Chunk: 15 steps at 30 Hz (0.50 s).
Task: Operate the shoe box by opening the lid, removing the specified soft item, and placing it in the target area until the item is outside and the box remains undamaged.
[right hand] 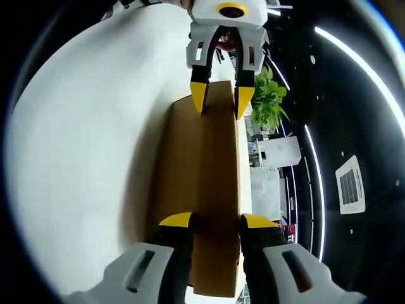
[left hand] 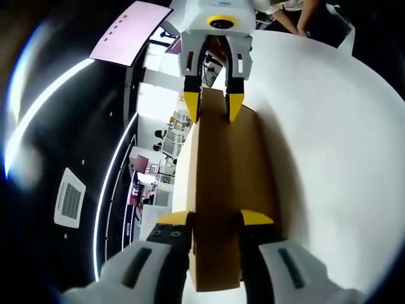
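The brown shoe box [left hand: 218, 190] lies on the white tabletop [left hand: 329, 158], its contents hidden. The left gripper [left hand: 215, 221] and right gripper [right hand: 215, 221] clench opposite ends, fingers [right hand: 176, 220] straddling the lid edge. Open tabletop lies alongside.

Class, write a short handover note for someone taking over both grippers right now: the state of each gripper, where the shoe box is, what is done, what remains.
Left gripper: jaws closed on the near end of the shoe box.
Right gripper: jaws closed on the opposite end of the same box.
The brown cardboard box is held between the two grippers, against the white table.
Done: box gripped at both ends.
Left: I cannot tell whether the lid is open; the soft item is not yet out. Open the lid gently, remove the item, place it in the target area.
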Each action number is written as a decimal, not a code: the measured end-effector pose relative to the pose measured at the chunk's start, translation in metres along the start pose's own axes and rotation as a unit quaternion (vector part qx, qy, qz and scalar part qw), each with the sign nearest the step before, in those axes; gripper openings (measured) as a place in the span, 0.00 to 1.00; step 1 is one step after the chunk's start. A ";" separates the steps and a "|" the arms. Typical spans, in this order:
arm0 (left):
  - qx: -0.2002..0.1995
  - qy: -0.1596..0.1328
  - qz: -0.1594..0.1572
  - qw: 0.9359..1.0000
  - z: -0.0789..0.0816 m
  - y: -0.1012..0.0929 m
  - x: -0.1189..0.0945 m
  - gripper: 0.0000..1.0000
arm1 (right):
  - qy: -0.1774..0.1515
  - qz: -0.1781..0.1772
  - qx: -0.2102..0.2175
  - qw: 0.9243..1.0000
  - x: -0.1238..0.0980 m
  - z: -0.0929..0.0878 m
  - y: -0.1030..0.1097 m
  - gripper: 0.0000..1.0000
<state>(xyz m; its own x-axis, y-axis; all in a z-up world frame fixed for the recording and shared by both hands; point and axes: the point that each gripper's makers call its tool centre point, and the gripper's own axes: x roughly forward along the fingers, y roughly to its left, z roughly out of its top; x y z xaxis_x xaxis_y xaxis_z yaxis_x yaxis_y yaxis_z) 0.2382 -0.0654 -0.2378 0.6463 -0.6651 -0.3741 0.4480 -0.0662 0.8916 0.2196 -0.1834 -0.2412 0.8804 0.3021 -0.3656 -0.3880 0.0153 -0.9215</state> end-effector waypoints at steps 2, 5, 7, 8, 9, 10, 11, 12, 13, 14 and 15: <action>0.000 0.000 -0.001 1.000 0.000 0.000 0.000 0.29 | 0.000 0.001 0.000 1.000 0.000 0.000 0.000 0.28; -0.001 -0.001 -0.002 1.000 0.000 0.001 -0.001 0.29 | -0.001 0.003 0.002 1.000 0.000 0.000 -0.001 0.28; -0.002 -0.002 -0.002 1.000 -0.001 0.002 -0.001 0.29 | -0.001 0.004 0.002 1.000 0.000 0.001 -0.002 0.28; -0.002 -0.002 -0.003 1.000 -0.001 0.001 -0.001 0.29 | -0.001 0.005 0.002 1.000 0.000 0.001 -0.002 0.28; -0.002 -0.001 -0.003 1.000 -0.001 0.001 -0.001 0.29 | -0.001 0.006 0.002 1.000 0.000 0.001 -0.001 0.28; -0.001 -0.001 -0.003 1.000 -0.001 0.001 -0.001 0.29 | -0.002 0.006 0.002 1.000 0.000 0.001 -0.002 0.28; -0.002 -0.001 -0.004 1.000 -0.001 0.001 -0.001 0.29 | -0.002 0.007 0.002 1.000 0.000 0.001 -0.002 0.28; -0.002 -0.001 -0.004 1.000 -0.001 0.002 -0.001 0.29 | -0.002 0.007 0.002 1.000 0.000 0.001 -0.002 0.28; -0.003 -0.001 -0.004 1.000 -0.001 0.002 -0.001 0.29 | -0.002 0.007 0.003 1.000 0.000 0.001 -0.002 0.28; -0.004 -0.001 -0.004 1.000 -0.001 0.002 -0.001 0.29 | -0.003 0.007 0.003 1.000 0.000 0.001 -0.002 0.28; -0.003 0.001 -0.004 1.000 -0.001 0.002 -0.001 0.29 | -0.003 0.007 0.003 1.000 0.000 0.001 -0.003 0.28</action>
<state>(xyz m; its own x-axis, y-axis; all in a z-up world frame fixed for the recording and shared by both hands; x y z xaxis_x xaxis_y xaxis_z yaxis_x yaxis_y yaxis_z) 0.2394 -0.0640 -0.2361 0.6436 -0.6632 -0.3819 0.4572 -0.0669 0.8868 0.2203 -0.1821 -0.2387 0.8727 0.3082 -0.3786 -0.4029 0.0169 -0.9151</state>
